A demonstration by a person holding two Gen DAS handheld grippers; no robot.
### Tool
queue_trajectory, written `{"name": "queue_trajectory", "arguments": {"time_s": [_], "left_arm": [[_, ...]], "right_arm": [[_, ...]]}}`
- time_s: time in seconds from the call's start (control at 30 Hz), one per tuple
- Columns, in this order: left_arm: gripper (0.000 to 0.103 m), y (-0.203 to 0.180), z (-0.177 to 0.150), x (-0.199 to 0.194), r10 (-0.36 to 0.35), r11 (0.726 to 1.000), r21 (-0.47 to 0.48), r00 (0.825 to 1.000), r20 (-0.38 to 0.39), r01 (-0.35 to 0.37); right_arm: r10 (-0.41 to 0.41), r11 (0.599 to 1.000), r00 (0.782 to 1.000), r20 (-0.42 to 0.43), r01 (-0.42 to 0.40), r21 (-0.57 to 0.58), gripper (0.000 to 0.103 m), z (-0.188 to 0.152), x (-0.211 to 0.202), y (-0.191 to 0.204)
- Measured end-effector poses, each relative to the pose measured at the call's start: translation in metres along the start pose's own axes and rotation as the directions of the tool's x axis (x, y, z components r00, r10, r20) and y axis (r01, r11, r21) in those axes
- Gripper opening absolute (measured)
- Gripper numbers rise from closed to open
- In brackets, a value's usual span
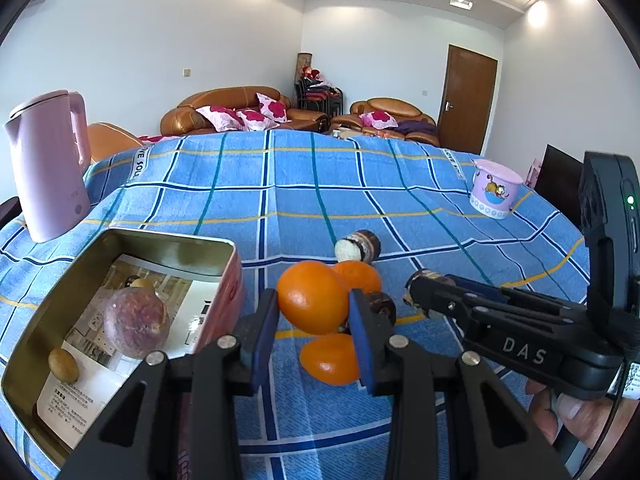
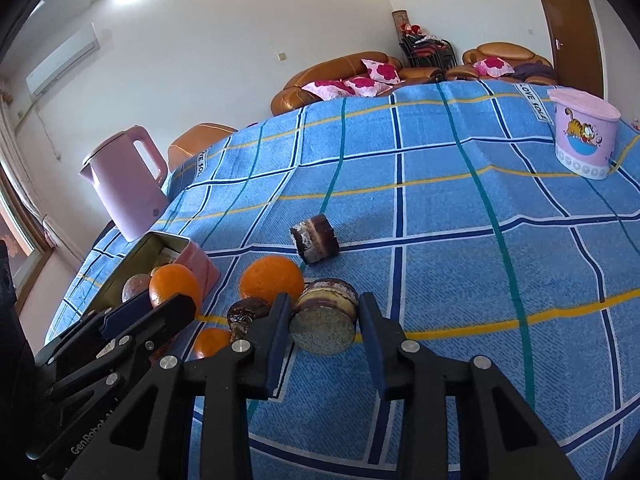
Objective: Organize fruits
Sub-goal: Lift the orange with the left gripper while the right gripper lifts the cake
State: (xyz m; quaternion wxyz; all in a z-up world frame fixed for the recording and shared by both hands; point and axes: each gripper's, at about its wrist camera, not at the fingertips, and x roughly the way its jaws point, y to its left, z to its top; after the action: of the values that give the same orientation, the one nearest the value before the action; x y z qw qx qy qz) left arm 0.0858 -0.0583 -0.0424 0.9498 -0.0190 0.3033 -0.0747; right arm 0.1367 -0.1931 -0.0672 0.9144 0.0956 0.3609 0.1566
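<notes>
My left gripper [image 1: 314, 314] is shut on an orange [image 1: 312, 298] and holds it above the blue checked cloth, right of an open metal tin [image 1: 230, 280]. The tin holds a purple passion fruit [image 1: 136, 322] and two small brown fruits [image 1: 63, 365]. Two more oranges [image 1: 330, 358] lie on the cloth below. My right gripper [image 2: 324, 324] has its jaws on either side of a round brown cake piece [image 2: 324, 320] on the cloth; contact is unclear. The held orange [image 2: 174, 282] and left gripper also show in the right wrist view.
A pink kettle [image 1: 48, 164] stands at the back left. A pink cartoon tub [image 1: 496, 194] stands at the back right. Another layered cake piece [image 2: 316, 238] and a dark round item [image 2: 246, 314] lie on the cloth [image 2: 440, 200].
</notes>
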Motion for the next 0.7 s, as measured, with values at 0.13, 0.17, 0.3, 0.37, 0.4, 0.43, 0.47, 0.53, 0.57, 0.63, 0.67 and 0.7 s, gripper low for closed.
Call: {"name": "queue_trajectory", "arguments": {"time_s": [0.13,0.17,0.3,0.37,0.4,0.43,0.47,0.53,0.57,0.63,0.67,0.7], "left_arm": [[0.037,0.0,0.0,-0.002,0.003,1.0,-0.004,1.0,0.006,-0.003],[0.037,0.0,0.0,-0.002,0.004,1.0,-0.005,1.0,0.009,-0.004],[0.037,0.001,0.0,-0.004,0.007,1.0,-0.01,1.0,0.018,-0.007],[0.037,0.001,0.0,-0.005,0.009,1.0,-0.012,1.0,0.023,-0.008],[0.037,0.001,0.0,-0.005,0.009,1.0,-0.013,1.0,0.026,-0.009],[0.037,0.001,0.0,-0.006,0.009,1.0,-0.012,1.0,0.027,-0.009],[0.037,0.001,-0.001,-0.006,0.01,1.0,-0.013,1.0,0.029,-0.01],[0.037,0.002,0.0,-0.007,0.014,1.0,-0.015,0.999,0.034,-0.013],[0.037,0.002,0.0,-0.007,0.014,1.0,-0.016,0.999,0.036,-0.013],[0.037,0.003,0.0,-0.008,0.016,1.0,-0.018,0.999,0.041,-0.015],[0.037,0.002,-0.001,-0.008,0.017,1.0,-0.019,0.999,0.043,-0.017],[0.037,0.003,-0.001,-0.008,0.018,1.0,-0.02,0.999,0.045,-0.017]], "right_arm": [[0.011,1.0,1.0,0.021,-0.011,0.001,0.036,0.0,-0.004,0.0],[0.013,1.0,0.999,0.029,-0.013,0.0,0.036,0.0,-0.005,-0.001],[0.02,1.0,0.998,0.054,-0.02,-0.009,0.036,-0.001,-0.01,0.001],[0.02,1.0,0.998,0.064,-0.019,-0.014,0.036,-0.001,-0.012,0.002],[0.02,1.0,0.997,0.069,-0.019,-0.017,0.036,-0.001,-0.013,0.002],[0.023,1.0,0.997,0.075,-0.021,-0.018,0.036,-0.001,-0.014,0.002],[0.025,1.0,0.996,0.08,-0.023,-0.02,0.037,-0.001,-0.015,0.002],[0.027,0.999,0.995,0.092,-0.025,-0.023,0.037,-0.002,-0.018,0.003],[0.028,0.999,0.995,0.1,-0.026,-0.025,0.037,-0.002,-0.019,0.003],[0.027,0.999,0.994,0.109,-0.024,-0.028,0.036,-0.002,-0.021,0.004],[0.026,0.999,0.993,0.115,-0.023,-0.031,0.036,-0.002,-0.022,0.004],[0.027,0.999,0.992,0.121,-0.023,-0.033,0.037,-0.002,-0.023,0.005]]}}
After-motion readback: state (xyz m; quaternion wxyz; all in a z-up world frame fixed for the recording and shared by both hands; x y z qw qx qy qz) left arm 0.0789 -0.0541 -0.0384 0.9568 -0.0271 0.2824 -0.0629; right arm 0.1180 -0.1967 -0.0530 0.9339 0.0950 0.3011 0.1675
